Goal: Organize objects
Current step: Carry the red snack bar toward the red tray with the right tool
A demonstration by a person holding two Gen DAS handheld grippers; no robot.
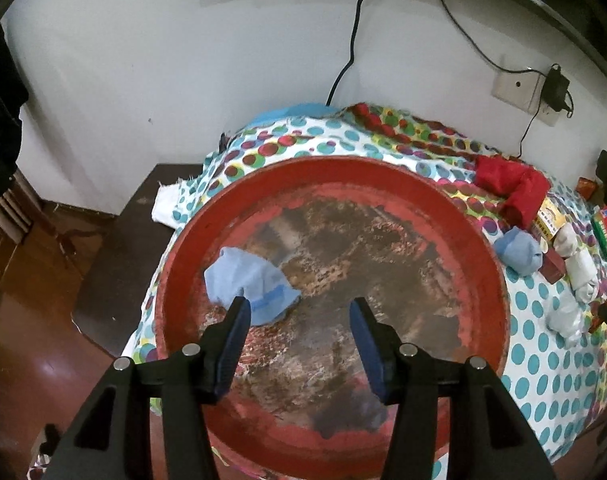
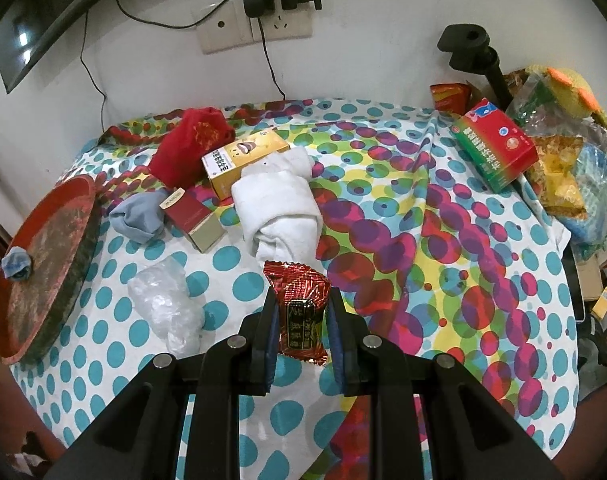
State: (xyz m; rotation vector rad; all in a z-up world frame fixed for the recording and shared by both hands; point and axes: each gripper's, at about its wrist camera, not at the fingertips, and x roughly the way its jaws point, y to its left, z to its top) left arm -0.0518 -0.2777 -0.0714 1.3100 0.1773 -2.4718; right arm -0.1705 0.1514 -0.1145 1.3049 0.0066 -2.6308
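In the right hand-held gripper point(image 2: 302, 322), the red snack packet point(image 2: 302, 312) sits clenched above the table's spotted cloth point(image 2: 383, 240); its slick wrapper may slip. The left hand-held gripper point(image 1: 299, 322) hangs released over the red tray point(image 1: 383, 168), which holds only a blue sock point(image 1: 249, 280).
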